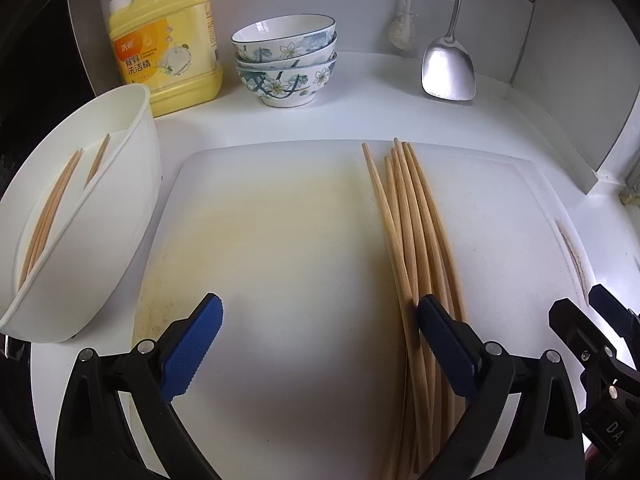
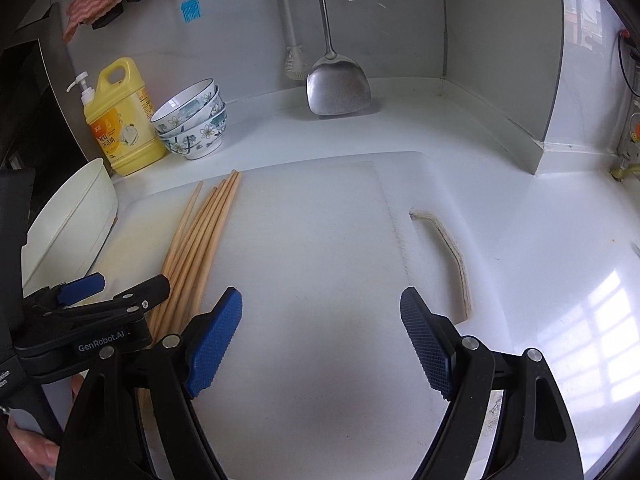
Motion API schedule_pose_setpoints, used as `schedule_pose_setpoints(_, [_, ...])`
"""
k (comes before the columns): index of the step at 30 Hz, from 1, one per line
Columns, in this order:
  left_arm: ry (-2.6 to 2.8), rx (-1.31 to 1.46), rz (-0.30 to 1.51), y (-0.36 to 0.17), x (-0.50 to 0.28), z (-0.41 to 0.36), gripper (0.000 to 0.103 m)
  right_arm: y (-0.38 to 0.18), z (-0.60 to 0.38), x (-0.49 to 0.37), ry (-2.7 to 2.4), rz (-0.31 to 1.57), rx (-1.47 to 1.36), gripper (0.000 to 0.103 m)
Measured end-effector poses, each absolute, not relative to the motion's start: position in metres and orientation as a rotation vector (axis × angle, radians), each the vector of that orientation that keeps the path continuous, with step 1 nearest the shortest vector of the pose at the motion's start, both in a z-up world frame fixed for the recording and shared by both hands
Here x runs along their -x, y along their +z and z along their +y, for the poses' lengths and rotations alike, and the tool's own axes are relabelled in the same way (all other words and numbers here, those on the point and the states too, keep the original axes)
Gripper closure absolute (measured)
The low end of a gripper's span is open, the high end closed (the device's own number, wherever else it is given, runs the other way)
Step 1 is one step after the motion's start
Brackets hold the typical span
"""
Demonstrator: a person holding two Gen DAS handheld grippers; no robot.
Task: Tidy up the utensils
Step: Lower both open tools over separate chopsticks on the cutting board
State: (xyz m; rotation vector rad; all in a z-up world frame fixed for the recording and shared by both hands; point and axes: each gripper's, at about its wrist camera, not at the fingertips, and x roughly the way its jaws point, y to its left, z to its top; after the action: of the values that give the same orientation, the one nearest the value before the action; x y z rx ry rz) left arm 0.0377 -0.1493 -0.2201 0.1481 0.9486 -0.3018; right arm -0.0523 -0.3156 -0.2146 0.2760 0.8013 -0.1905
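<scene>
Both sets of jaws stand wide apart, gripping nothing. The left gripper (image 1: 320, 344) hovers low over the cutting board (image 1: 280, 240), its right-hand pad just at the near part of the chopsticks (image 1: 412, 240). That bundle lies on the board with its long axis running away from the jaws toward the back wall. From the right gripper (image 2: 320, 340) the bundle lies off to the left, outside its span, so the left hand looks nearer. Left of the bundle, on the desk (image 1: 360, 120), a white holder (image 1: 100, 220) already carries a few sticks.
</scene>
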Motion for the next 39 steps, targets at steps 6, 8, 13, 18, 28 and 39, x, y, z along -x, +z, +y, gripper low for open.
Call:
schedule_pose_setpoints(6, [-0.293, -0.138, 0.927, -0.22, -0.038, -0.138, 0.005, -0.216, -0.301, 0.045, -0.147, 0.811, -0.28, 0.025])
schedule_pose_setpoints(8, [-0.289, -0.12, 0.936, -0.221, -0.04, -0.13, 0.005, -0.217, -0.294, 0.041, -0.134, 0.811, -0.276, 0.025])
schedule_pose_setpoints(13, [-0.26, -0.107, 0.943, -0.221, -0.044, -0.115, 0.006, -0.218, -0.28, 0.03, -0.111, 0.818, -0.259, 0.025])
schedule_pose_setpoints(18, [-0.24, -0.102, 0.958, -0.226, -0.046, -0.103, 0.006, -0.22, -0.268, 0.019, -0.119, 0.833, -0.22, 0.025])
schedule_pose_setpoints(28, [-0.233, -0.102, 0.948, -0.227, -0.046, -0.091, 0.006, -0.23, -0.258, 0.012, -0.179, 0.883, -0.105, 0.025])
schedule_pose_setpoints(39, [-0.237, -0.115, 0.944, -0.227, -0.059, -0.101, 0.005, -0.23, -0.273, 0.001, -0.211, 0.878, -0.077, 0.026])
